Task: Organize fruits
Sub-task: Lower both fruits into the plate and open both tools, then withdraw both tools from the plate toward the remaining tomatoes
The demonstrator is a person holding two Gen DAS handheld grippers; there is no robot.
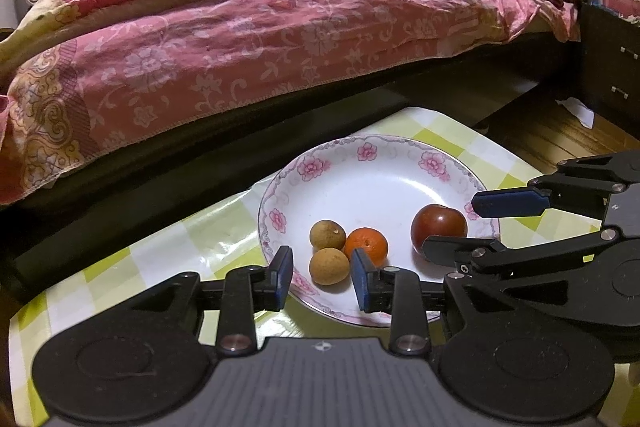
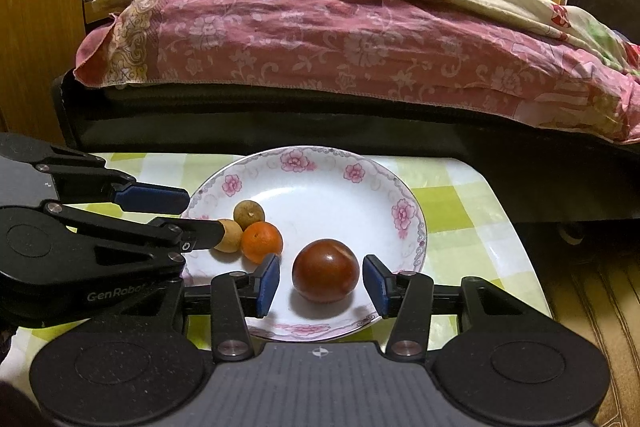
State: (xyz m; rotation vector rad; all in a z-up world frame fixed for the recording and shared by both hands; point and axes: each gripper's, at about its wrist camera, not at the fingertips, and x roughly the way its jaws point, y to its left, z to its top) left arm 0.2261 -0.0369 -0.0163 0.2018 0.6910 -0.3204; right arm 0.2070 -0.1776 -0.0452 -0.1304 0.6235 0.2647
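Observation:
A white plate with pink flowers (image 1: 372, 183) (image 2: 320, 183) sits on a green-checked table. On it lie two tan longans (image 1: 329, 265) (image 1: 327, 234), a small orange (image 1: 367, 245) (image 2: 262, 241) and a dark red fruit (image 1: 439, 225) (image 2: 325, 270). My left gripper (image 1: 322, 277) is open, its fingers on either side of the nearer longan. My right gripper (image 2: 321, 285) is open around the dark red fruit, pads apart from it. Each gripper shows in the other's view, the right one (image 1: 464, 227) and the left one (image 2: 200, 215).
A bed with a pink floral quilt (image 1: 260, 27) (image 2: 360, 39) stands just behind the table. A dark nightstand (image 1: 612, 67) is at right, a wooden desk (image 2: 36, 39) at left. Wooden floor (image 1: 560, 139) lies to the table's right.

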